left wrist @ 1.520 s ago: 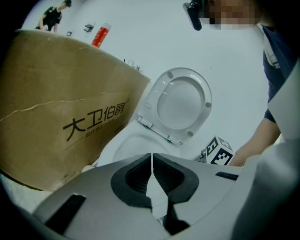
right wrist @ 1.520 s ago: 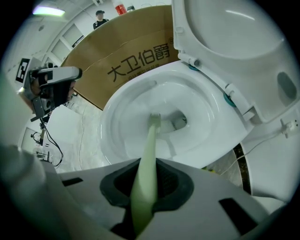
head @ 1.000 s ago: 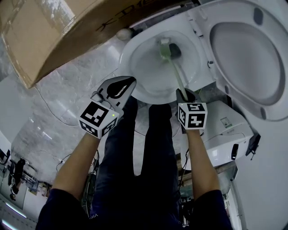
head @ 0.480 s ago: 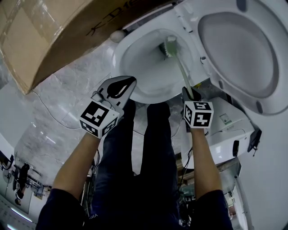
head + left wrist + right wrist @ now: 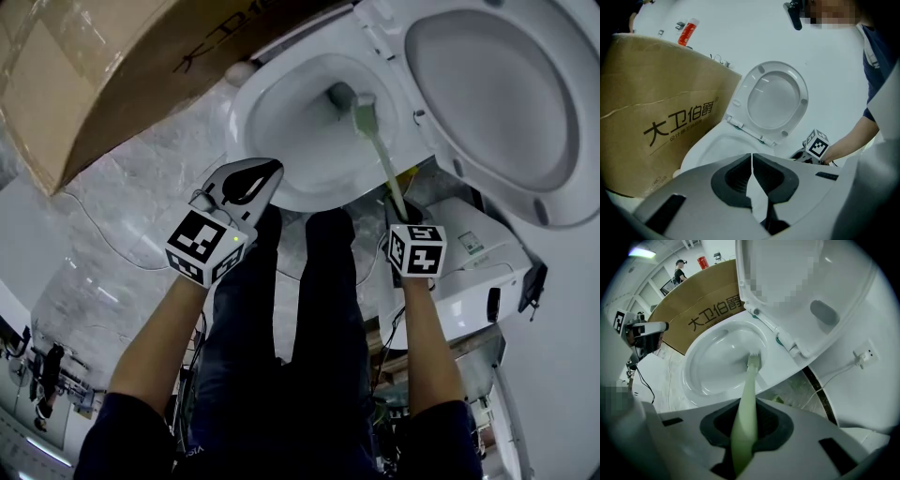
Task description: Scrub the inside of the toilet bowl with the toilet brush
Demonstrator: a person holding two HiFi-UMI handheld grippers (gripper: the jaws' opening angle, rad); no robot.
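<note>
Right claw (image 5: 398, 202) is clamped tight on the handle of the long pale green plastic toilet brush (image 5: 377, 155), a firm grip that looks meant for pressing hard! Its bristle end is down inside the white ceramic toilet bowl (image 5: 286, 183), seemingly against the hinge-side wall, next to the dark drain (image 5: 339, 94). White oval plastic seat and lid (image 5: 487, 103) stand raised behind the bowl, out of the handle's way. Left claw (image 5: 246, 183), jaws together on nothing, hovers just outside the bowl's front rim, likely parked clear of the stroke. Big brown cardboard box (image 5: 103, 66) sits beside the bowl
</note>
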